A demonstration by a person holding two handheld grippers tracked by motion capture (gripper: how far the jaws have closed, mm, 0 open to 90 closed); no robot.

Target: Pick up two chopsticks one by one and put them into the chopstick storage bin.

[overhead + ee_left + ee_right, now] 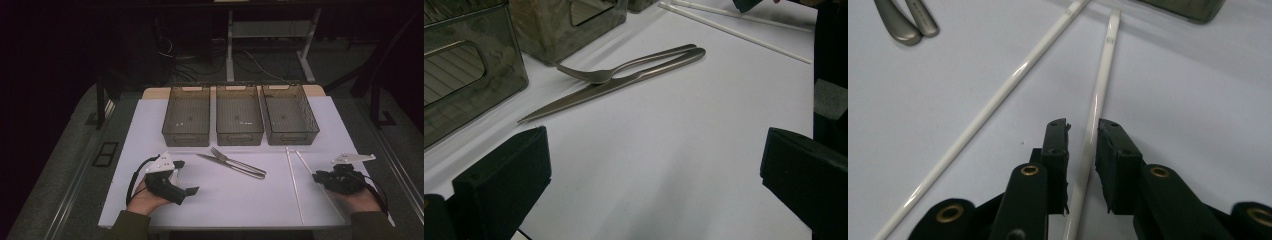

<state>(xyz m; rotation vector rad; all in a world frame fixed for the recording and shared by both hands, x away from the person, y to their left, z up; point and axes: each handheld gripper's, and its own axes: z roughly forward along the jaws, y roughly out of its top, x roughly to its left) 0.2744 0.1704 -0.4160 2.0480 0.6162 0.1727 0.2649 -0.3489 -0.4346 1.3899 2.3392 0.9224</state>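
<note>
White chopstick (pixel 1096 112) runs between the jaws of the right claw (pixel 1083 132) in the right gripper view; the jaws stand narrow around it with a thin gap on each side, so the pads do not press on it. In the high view that claw (pixel 320 176) sits at the lower right of the frame. A second chopstick (pixel 998 97) lies to the left on the white desk (pixel 225 200), angled apart from the first. At the lower left of the high view, the left claw (pixel 185 177) rests wide open, nothing between its jaws. Past it, mid-frame, a metal fork (pixel 235 161) lies crossed over a knife (pixel 222 164). Farthest, three smoky translucent bins (pixel 239 121) stand side by side along the upper part of the desk.
</note>
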